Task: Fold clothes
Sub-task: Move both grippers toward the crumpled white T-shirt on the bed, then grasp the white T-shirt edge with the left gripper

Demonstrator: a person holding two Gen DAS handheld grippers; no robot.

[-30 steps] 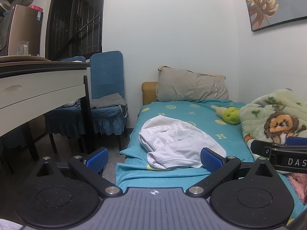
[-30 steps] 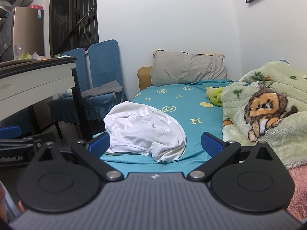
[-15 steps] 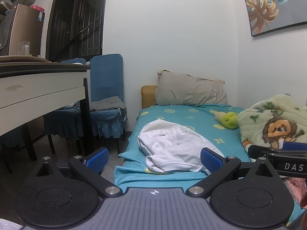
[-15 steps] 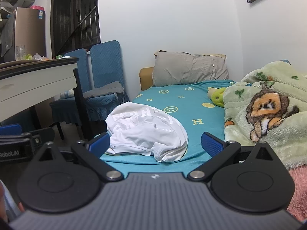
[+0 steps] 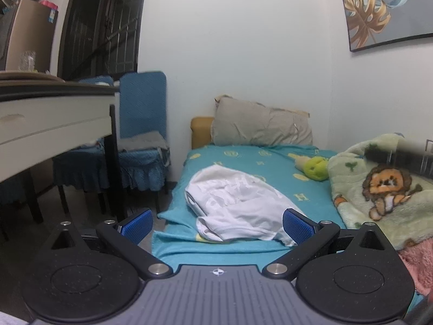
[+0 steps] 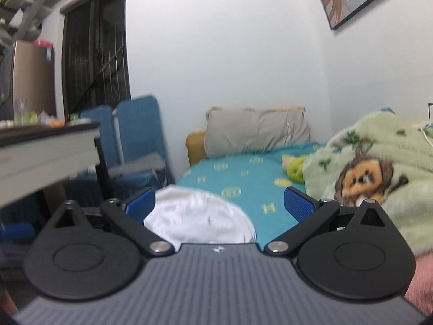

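one crumpled white garment (image 5: pixel 238 205) heaped on the teal bed sheet (image 5: pixel 273 168), near the foot edge of the bed and toward its left side; unfolded, faint pale print across the top, a rolled hem at the near end. seen again from the right wrist view as a blurred white mound (image 6: pixel 200 219), low between the blue pads and partly hidden behind the tool's body.

left gripper (image 5: pixel 216 223) held above the near end of the bed, jaws spread wide, nothing between them; right blue pad (image 5: pixel 297 226) overlapping the garment's near right corner in the picture, contact not clear. right gripper (image 6: pixel 219 203) likewise spread wide and empty, aimed along the bed over the garment.

further up the bed from the garment: a grey pillow (image 5: pixel 259 127) at the head, leaning on a tan headboard (image 5: pixel 200 130). right of the garment, a green and yellow plush toy (image 5: pixel 314 166), then a pale green lion blanket (image 5: pixel 384 187) bunched along the wall side, with a bit of pink fabric (image 5: pixel 416 265) at its near end. left of the bed, blue covered chairs (image 5: pixel 140 140) with a grey cloth on one seat, and a white table (image 5: pixel 48 116) beyond them. on the wall above the blanket, a framed leaf picture (image 5: pixel 379 10). right wrist view blurred throughout.
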